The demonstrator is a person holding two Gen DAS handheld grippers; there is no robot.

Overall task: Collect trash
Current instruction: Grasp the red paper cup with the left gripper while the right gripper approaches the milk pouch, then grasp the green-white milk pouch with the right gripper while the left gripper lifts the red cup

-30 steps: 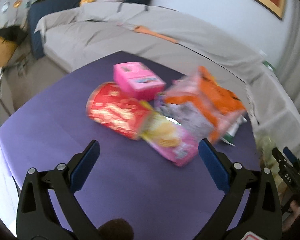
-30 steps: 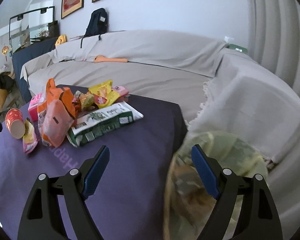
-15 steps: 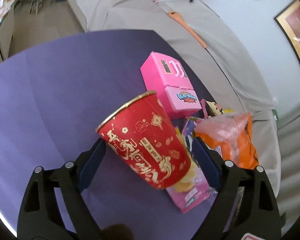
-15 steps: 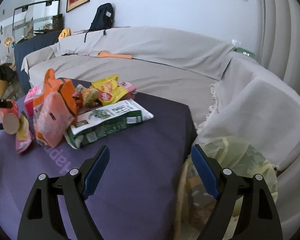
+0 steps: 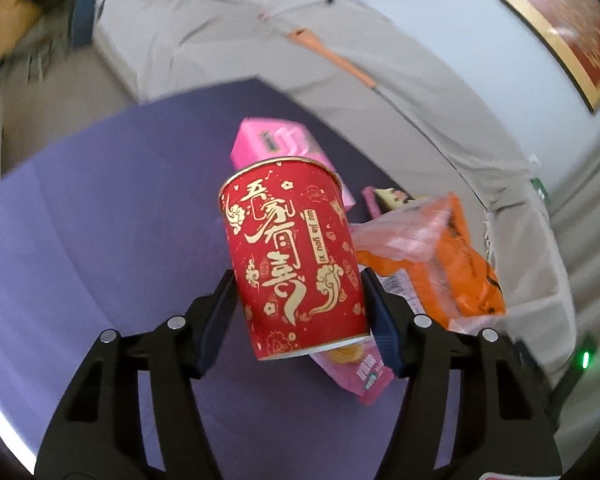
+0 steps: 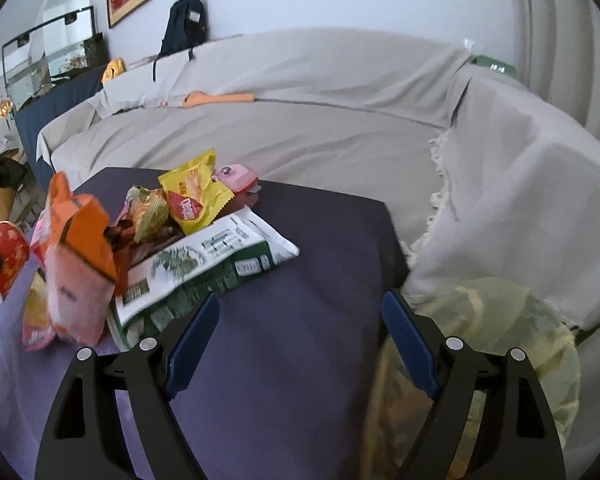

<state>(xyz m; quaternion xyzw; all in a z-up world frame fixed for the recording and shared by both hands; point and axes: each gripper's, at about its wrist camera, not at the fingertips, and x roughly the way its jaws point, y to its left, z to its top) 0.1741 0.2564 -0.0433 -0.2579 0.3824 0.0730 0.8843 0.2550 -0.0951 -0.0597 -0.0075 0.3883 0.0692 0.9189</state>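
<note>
Now left tool (image 5: 300, 304) closing on red paper cup (image 5: 294, 256), pads at both sides, cup between them over purple counter (image 5: 80, 240); a second ago jaws wide, cup lying ahead. Right tool (image 6: 300, 344) wide open, empty, snack wrappers (image 6: 204, 260) nearer than before.

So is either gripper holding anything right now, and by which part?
The left gripper is closing on the red paper cup, its pads against the lower sides near the base. The right gripper is open, holding nothing.
</note>
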